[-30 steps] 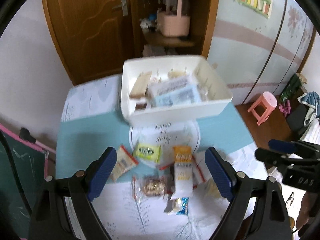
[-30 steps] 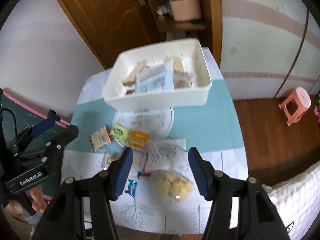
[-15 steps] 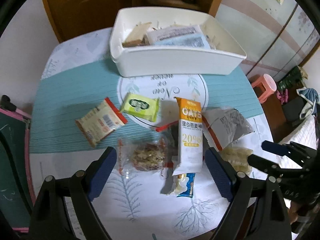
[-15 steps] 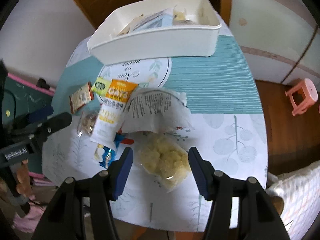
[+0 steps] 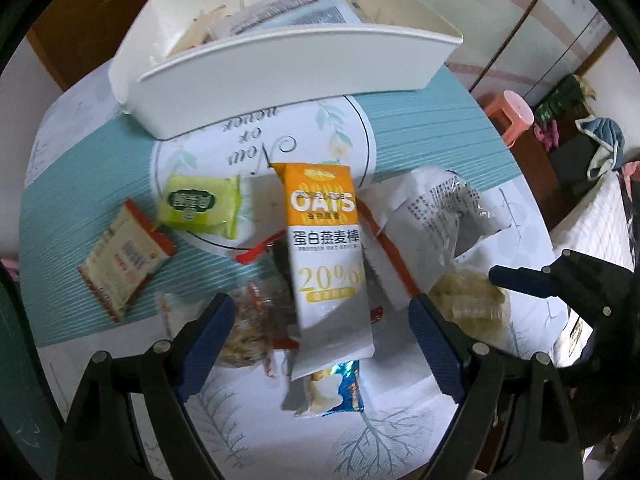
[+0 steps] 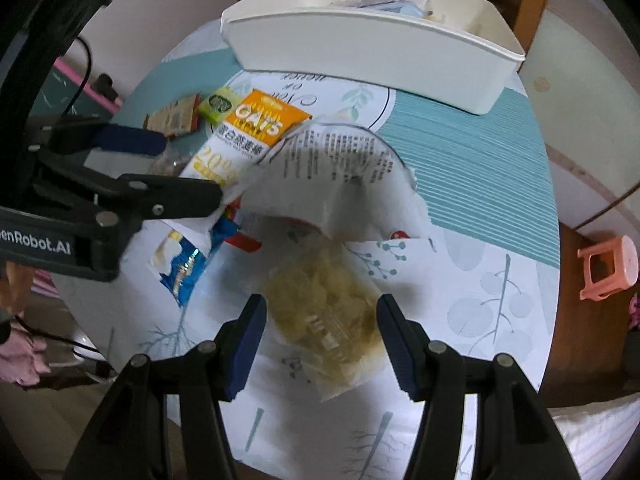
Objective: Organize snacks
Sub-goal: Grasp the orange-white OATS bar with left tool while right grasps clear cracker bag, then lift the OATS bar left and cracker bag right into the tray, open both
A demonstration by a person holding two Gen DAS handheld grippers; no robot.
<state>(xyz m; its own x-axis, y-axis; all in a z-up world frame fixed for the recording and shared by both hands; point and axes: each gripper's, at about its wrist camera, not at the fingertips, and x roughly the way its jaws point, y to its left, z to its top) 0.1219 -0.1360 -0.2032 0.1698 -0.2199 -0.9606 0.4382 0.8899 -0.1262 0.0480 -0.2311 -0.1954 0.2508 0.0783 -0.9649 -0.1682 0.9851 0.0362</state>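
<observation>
Grippers both apart: left gripper (image 5: 320, 336) straddles oat bar (image 5: 326, 264); right gripper (image 6: 320, 340) straddles clear bag (image 6: 324, 312). Close squarely, lift toward bin (image 6: 376, 52).

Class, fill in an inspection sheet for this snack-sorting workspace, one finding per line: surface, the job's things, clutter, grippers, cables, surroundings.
Surface: round table under a teal-and-white leaf-print cloth.
Job's things: white bin at the far side, already holding several packets; loose on the cloth are the oats bar, green packet, red-edged packet, white printed bag, clear bag of yellow snacks and blue wrapper.
Clutter: nothing seen besides the snacks.
Grippers: left gripper open over the oats bar; right gripper open around the clear bag.
Cables: black cable beyond the table's left edge.
Surroundings: pink stool, wooden door.
</observation>
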